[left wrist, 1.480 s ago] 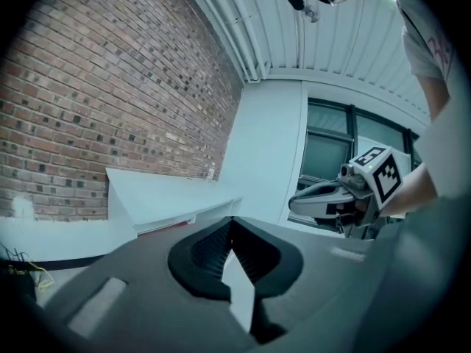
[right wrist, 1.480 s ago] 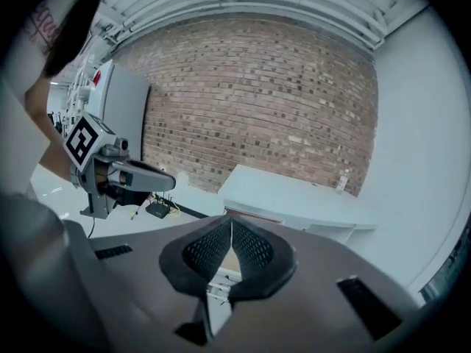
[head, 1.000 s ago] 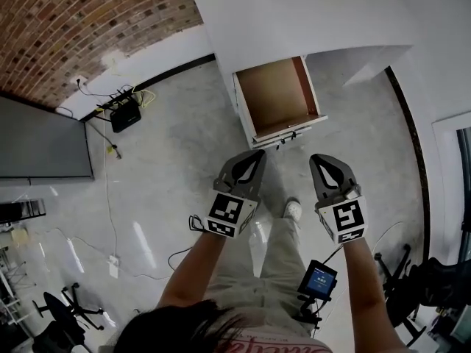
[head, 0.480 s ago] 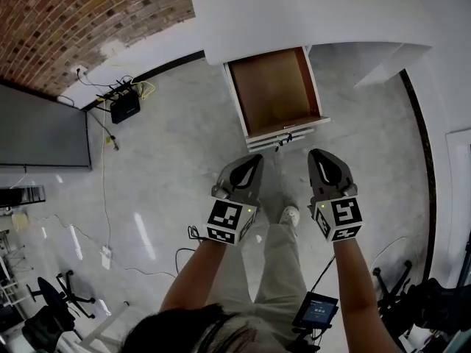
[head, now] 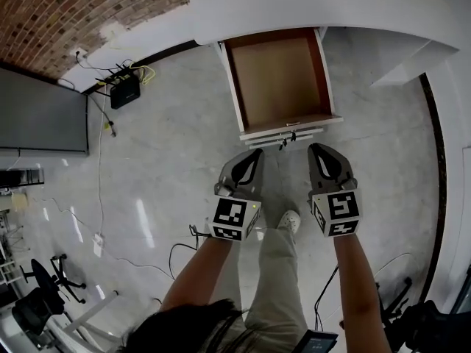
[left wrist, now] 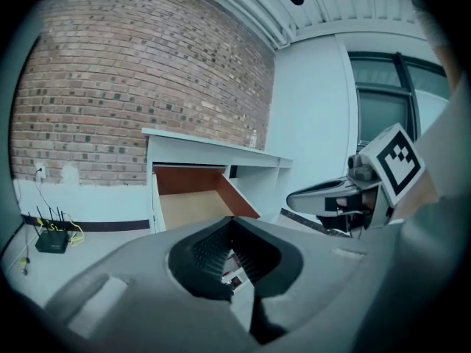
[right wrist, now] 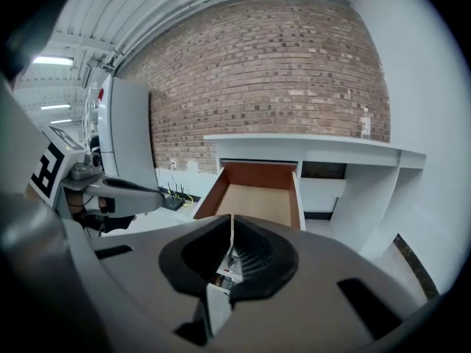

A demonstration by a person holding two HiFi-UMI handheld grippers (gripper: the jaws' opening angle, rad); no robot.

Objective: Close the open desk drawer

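Left tongs [head: 251,157], right tongs [head: 319,151] before drawer [head: 278,79]

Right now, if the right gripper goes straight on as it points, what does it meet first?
The right gripper would probably meet the drawer front near its right end; height is unclear.

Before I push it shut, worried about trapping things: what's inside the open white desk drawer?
The white drawer shows only its bare brown floor; its rear edge is hidden under the white desktop.
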